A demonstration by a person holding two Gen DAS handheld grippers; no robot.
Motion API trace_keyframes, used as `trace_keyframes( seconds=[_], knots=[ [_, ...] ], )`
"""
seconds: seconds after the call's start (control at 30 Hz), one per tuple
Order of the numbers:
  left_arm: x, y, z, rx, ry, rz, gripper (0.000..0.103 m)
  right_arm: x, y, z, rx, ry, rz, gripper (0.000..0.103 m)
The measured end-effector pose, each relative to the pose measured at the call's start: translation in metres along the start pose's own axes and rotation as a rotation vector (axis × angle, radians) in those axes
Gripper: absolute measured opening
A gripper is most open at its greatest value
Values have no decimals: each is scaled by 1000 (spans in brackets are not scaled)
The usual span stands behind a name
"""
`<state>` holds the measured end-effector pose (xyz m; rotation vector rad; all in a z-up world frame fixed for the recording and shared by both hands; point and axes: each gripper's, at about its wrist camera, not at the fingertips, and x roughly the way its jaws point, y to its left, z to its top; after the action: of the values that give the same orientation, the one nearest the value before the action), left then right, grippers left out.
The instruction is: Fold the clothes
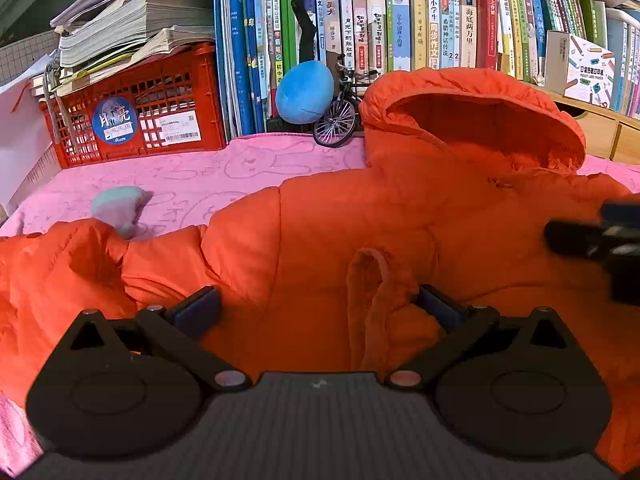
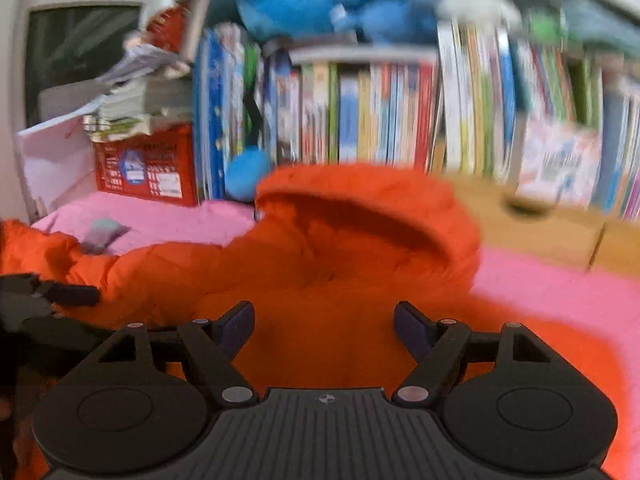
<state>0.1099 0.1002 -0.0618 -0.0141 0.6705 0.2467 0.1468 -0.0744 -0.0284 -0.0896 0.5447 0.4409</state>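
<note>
Here both hand-held grippers [image 1: 318,308] [image 2: 324,326] gape over the orange jacket [image 1: 360,208] [image 2: 320,264].

Crate sticker [image 1: 115,121]: you can read "Moon" under two large Chinese characters, 月亮.
Crate label [image 1: 179,127]: printed lines and a code, too small for you to read.
Book spines [image 1: 468,24]: Chinese titles; you can make out 海底两万里, 小学生 and a "2".
Box [image 1: 591,74]: small Chinese print, unreadable.
Right wrist view: blurred; you can read nothing there.
</note>
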Motion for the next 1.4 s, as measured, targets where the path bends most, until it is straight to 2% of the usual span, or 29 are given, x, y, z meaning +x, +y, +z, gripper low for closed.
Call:
trace_keyframes(
  seconds=[0.1,0.23,0.7,1.07,1.4],
  knots=[
    [0,0,0,0,1,-1,103,16,-11,-9,70,52,-6,76],
    [1,0,0,5,2,2,103,15,-17,-14,56,64,-49,77],
    [2,-2,0,17,4,8,103,8,-52,-26,86,61,-160,77],
    [2,-4,-1,25,2,14,103,1,-83,-34,161,57,-224,77],
    [3,-4,-1,29,1,15,103,-2,-96,-39,217,63,-296,77]
  ],
)
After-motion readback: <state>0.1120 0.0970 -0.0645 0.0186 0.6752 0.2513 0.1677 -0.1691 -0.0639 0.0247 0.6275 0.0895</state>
